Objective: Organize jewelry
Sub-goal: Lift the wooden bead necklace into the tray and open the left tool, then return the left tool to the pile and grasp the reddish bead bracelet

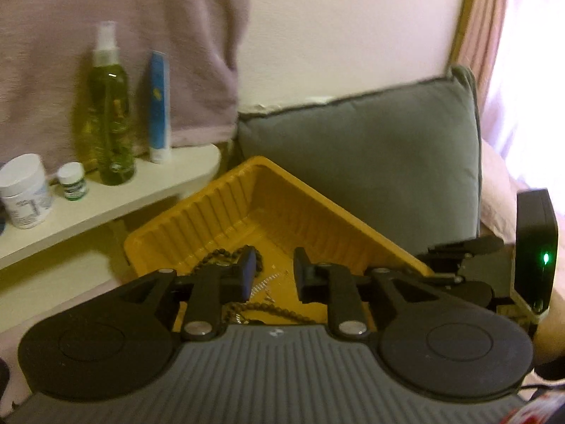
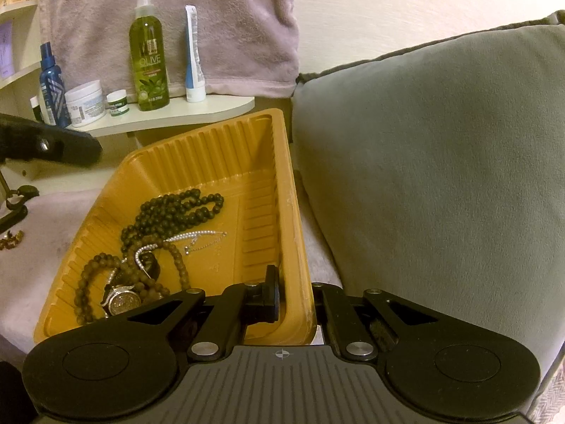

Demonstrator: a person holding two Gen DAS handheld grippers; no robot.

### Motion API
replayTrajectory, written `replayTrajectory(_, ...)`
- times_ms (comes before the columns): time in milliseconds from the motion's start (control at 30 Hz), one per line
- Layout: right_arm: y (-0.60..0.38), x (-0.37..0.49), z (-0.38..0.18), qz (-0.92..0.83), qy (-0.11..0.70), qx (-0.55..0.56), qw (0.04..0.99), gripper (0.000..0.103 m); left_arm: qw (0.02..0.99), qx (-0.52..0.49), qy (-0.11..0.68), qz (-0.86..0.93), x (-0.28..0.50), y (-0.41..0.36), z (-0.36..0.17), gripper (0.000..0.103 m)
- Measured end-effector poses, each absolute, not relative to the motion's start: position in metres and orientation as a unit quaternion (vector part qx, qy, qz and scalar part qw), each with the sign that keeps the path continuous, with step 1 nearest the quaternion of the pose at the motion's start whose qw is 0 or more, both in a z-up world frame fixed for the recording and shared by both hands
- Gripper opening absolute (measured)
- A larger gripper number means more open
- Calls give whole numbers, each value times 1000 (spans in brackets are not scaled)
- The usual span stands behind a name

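Observation:
A yellow ribbed plastic tray [image 2: 212,152] lies on a pale bed cover. It holds dark bead strands [image 2: 176,208], a brown bead strand [image 2: 91,272], a silver chain [image 2: 190,236] and a sparkly watch [image 2: 122,298]. My right gripper [image 2: 296,293] is shut on the tray's right wall, one finger inside and one outside. In the left wrist view my left gripper [image 1: 273,275] hangs over the tray [image 1: 212,212] with its jaws a little apart and nothing between the pads. Beads [image 1: 226,254] and the chain [image 1: 261,284] lie beneath it. The right gripper [image 1: 476,265] shows at the tray's right edge.
A grey cushion [image 2: 441,159] stands right behind the tray. A cream shelf [image 2: 183,116] at the back left carries an olive spray bottle [image 2: 148,53], a tube, jars and a blue bottle. Small loose pieces [image 2: 10,238] lie on the cover at far left.

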State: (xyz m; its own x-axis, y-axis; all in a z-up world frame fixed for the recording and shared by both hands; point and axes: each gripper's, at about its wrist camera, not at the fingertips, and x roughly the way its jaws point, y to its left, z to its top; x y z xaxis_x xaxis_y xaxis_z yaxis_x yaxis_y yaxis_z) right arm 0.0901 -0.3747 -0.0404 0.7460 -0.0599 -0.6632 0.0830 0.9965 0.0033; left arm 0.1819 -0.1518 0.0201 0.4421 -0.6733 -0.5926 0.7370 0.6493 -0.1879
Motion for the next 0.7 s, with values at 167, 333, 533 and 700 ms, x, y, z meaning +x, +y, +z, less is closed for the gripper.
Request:
replayTrajectory(167, -375, 90, -40, -38, 354, 16, 934, 5, 881, 12, 297, -368, 183, -118, 37, 24)
replayTrajectory(333, -375, 90, -40, -38, 354, 16, 934, 5, 920, -10, 269, -285, 183, -73, 46, 27)
replayTrajectory(533, -374, 90, -40, -38, 355, 17, 934, 5, 947, -38, 269, -170, 184, -13, 31, 31)
replayTrajectory(700, -374, 90, -39, -39, 356, 17, 934, 5, 954, -57, 283, -82, 180, 35, 11, 35)
